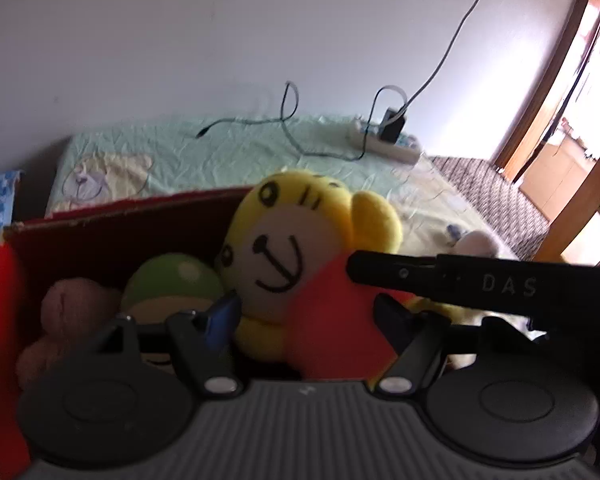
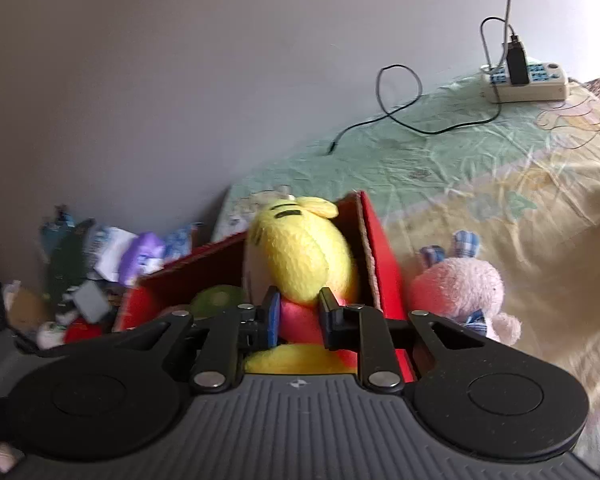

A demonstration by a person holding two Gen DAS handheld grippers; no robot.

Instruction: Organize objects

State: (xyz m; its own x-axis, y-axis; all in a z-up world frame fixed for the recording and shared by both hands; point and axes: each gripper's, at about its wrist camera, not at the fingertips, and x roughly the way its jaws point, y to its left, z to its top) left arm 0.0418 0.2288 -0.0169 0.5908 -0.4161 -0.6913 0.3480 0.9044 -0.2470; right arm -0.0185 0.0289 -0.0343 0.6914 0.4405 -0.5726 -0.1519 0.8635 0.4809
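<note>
A yellow tiger plush with a red body [image 1: 284,264] stands in a red cardboard box [image 1: 100,224], next to a green plush [image 1: 172,280] and a brown plush [image 1: 68,308]. My left gripper [image 1: 304,312] is open, its fingers wide on either side of the tiger's body. My right gripper [image 2: 298,316] is shut on the tiger plush [image 2: 300,252], seen from behind inside the box [image 2: 376,248]. The right gripper's black arm [image 1: 460,280] shows in the left wrist view, reaching the tiger from the right.
A pink plush [image 2: 464,288] lies on the bed just right of the box. A white power strip [image 2: 528,84] with a charger and cables sits at the far side of the green sheet. Clutter of bags [image 2: 112,256] lies left of the box. A doorway [image 1: 572,120] is at far right.
</note>
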